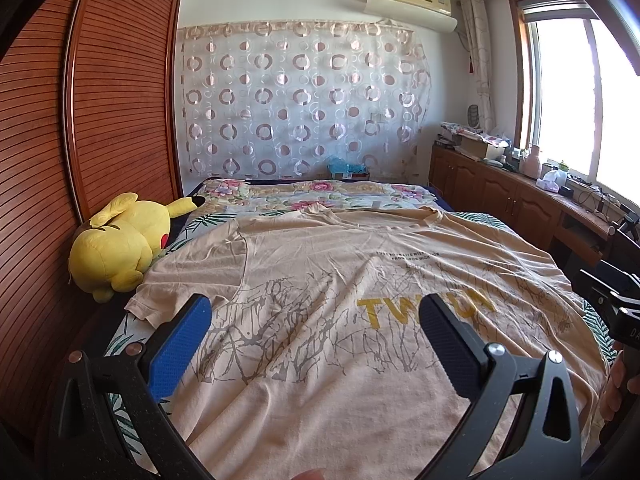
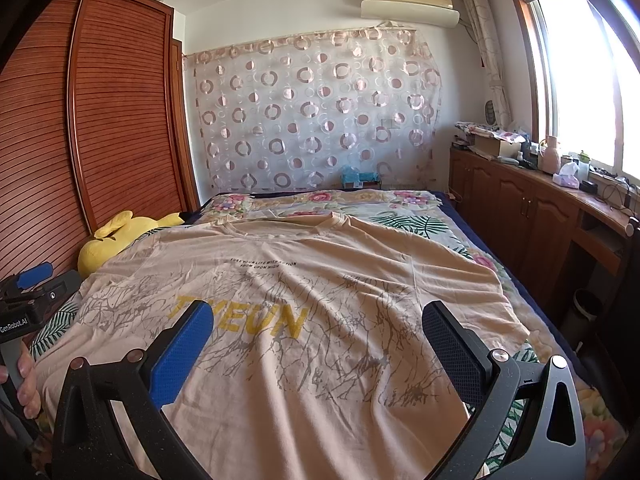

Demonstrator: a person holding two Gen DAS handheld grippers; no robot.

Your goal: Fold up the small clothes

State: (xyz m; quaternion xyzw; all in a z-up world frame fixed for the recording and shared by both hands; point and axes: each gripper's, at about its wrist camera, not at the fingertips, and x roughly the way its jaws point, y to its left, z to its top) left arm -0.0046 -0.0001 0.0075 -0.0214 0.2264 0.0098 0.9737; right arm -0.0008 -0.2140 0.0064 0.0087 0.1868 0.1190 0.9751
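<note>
— What can be read on the T-shirt [image 2: 304, 280]?

— In the middle left of the right wrist view, big yellow letters, partly behind a gripper finger, end in "YEUN". Above them, two small dark lines: "…YOUR LIFE WITH…" and "FROM UPON HIGH".

— And in the left wrist view?

— The yellow word begins "TW"; the rest is covered.

— Anything else?

— At the left edge of the right wrist view, the other gripper [image 2: 24, 304] bears a white "GenRobot.AI" label.
</note>
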